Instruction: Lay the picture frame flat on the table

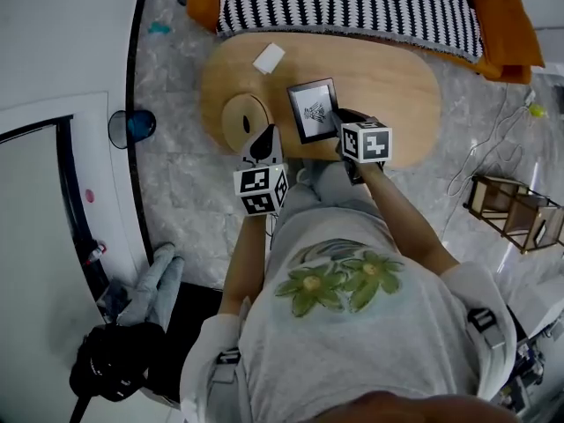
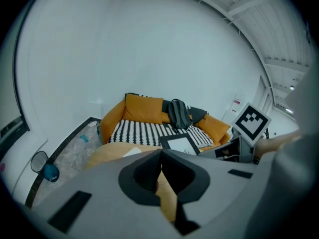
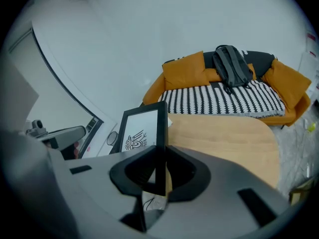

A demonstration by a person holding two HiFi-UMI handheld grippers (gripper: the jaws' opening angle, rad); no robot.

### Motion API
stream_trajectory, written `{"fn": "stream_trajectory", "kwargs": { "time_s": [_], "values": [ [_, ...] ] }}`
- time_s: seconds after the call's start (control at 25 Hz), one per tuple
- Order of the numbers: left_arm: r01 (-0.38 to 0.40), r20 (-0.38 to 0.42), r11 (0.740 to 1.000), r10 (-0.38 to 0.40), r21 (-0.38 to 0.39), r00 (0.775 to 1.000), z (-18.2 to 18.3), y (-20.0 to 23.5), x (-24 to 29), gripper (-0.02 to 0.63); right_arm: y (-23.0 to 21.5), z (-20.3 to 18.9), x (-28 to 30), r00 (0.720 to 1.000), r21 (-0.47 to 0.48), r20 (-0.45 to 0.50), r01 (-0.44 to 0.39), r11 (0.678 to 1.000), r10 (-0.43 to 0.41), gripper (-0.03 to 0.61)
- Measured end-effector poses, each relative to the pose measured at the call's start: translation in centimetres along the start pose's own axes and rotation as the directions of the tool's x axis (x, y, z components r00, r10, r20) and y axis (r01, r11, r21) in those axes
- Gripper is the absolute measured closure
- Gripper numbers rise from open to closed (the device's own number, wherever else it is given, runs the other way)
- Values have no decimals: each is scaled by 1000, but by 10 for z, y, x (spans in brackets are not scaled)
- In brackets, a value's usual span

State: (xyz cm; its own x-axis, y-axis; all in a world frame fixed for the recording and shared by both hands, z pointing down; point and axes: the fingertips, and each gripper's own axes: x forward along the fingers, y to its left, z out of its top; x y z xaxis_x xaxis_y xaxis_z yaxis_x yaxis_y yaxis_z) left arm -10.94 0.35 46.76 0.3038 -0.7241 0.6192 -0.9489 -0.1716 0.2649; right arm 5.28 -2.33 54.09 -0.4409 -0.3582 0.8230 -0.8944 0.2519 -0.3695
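Note:
A black picture frame (image 1: 313,110) with a white print and a dark drawing is above the oval wooden table (image 1: 397,86), its face tilted up toward the head camera. My right gripper (image 1: 340,125) is shut on the frame's right edge. In the right gripper view the frame (image 3: 142,132) runs up from between the jaws of my right gripper (image 3: 160,153). I cannot tell whether its lower edge touches the table. My left gripper (image 1: 263,133) is at the table's near edge, left of the frame and apart from it. In its own view my left gripper (image 2: 160,152) is shut and holds nothing, and the frame (image 2: 182,143) shows beyond it.
A white card (image 1: 269,58) lies on the table's far left. An orange sofa with a striped blanket (image 1: 352,3) stands right behind the table. A wooden rack (image 1: 515,210) is on the floor at right, a round blue object (image 1: 132,127) at left.

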Motion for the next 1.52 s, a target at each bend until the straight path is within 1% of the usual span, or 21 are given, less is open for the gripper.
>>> {"fn": "stream_trajectory", "kwargs": {
  "time_s": [0.16, 0.76, 0.92, 1.0, 1.2, 1.52],
  "values": [
    [-5, -4, 1000, 5, -6, 1000, -1, 4, 4, 598, -3, 0, 9, 1000, -10, -10, 2, 1000, -2, 505],
    [-15, -40, 999, 13, -41, 999, -17, 22, 29, 598, -13, -22, 50, 997, 9, -73, 10, 1000, -10, 505],
    [-16, -26, 999, 15, -33, 1000, -17, 24, 36, 598, -18, -25, 58, 997, 12, -77, 22, 1000, -21, 505],
    [-11, -31, 1000, 10, -30, 999, -19, 24, 41, 598, -22, -27, 63, 996, 14, -82, 28, 1000, -27, 505],
    [-9, -53, 999, 7, -36, 999, -29, 22, 47, 598, -27, -31, 73, 994, -13, -103, 30, 999, -31, 505],
    [-9, -81, 999, 5, -50, 997, -42, 19, 55, 598, -32, -39, 86, 991, -30, -131, 30, 999, -33, 506]
  ]
}}
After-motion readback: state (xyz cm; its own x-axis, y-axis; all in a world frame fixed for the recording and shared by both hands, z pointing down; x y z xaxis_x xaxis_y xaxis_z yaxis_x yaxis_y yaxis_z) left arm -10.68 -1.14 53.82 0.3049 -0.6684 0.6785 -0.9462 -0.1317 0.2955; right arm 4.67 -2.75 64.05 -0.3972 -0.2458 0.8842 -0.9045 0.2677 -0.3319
